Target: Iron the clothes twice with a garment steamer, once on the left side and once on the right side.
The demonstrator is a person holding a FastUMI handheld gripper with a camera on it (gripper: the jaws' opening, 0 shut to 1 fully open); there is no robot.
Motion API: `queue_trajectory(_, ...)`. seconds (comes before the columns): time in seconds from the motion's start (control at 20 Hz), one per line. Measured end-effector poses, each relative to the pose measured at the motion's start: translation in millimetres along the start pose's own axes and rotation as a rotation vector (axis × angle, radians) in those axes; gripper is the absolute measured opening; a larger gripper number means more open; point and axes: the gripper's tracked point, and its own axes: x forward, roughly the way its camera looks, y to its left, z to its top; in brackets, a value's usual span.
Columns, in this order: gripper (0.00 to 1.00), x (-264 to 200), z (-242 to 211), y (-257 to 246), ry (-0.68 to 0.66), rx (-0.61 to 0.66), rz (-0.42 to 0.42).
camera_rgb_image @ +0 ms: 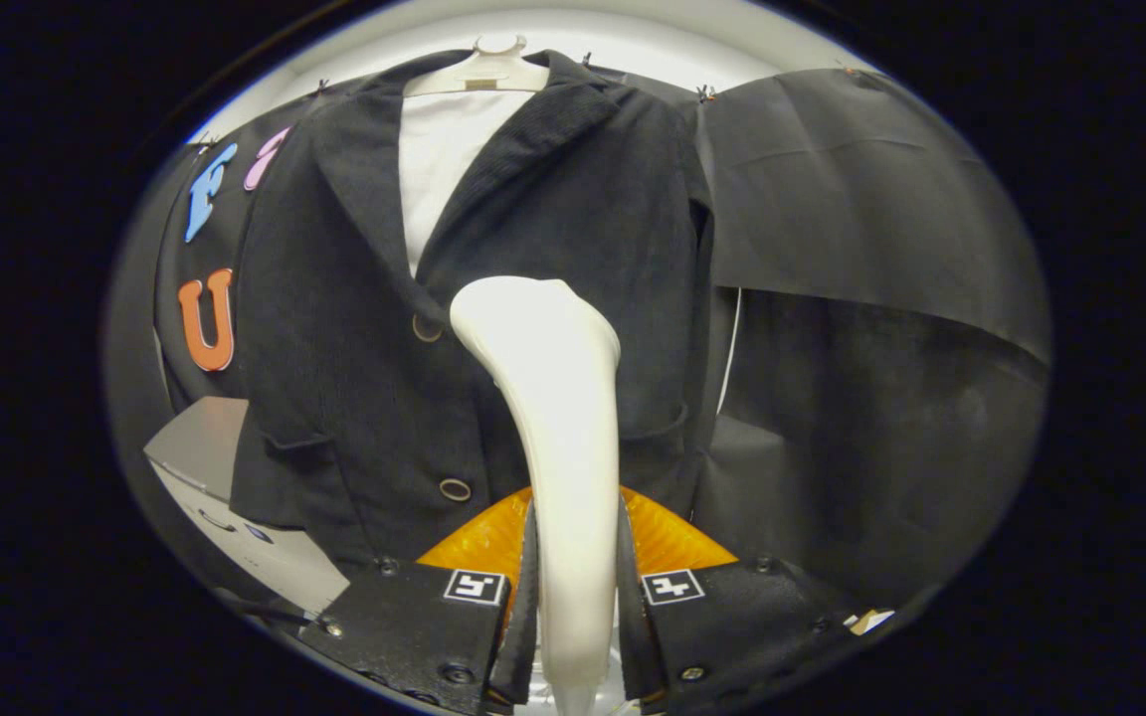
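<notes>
1. Steamer (555,418), smooth and cream-white, stands upright between my gripper (573,597) fingers, both pressing its handle.
2. I see its head against the dark jacket (354,298) hanging just beyond.

The steamer (558,418) stands between the claw's (576,597) fingers; the jacket (493,298) hangs beyond it.

1. This is a recording booth, not a lived-in room: black cloth (861,199) is pinned up as its wall with small clips (704,94)
2. A dark jacket (533,298) over a white shirt (444,159) hangs on a pale hanger (481,70) against that cloth
3. A grey box-like machine (225,487) sits low beside the jacket
</notes>
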Motion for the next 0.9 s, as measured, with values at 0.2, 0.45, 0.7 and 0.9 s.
queue_trajectory(0.2,0.37,5,-22,-1,0.028,-0.012,-0.022)
queue_trajectory(0.45,0.37,12,-48,1,0.063,-0.018,-0.034)
queue_trajectory(0.7,0.37,15,-67,0,0.082,-0.021,-0.045)
queue_trajectory(0.9,0.37,15,-83,1,0.088,-0.038,-0.056)
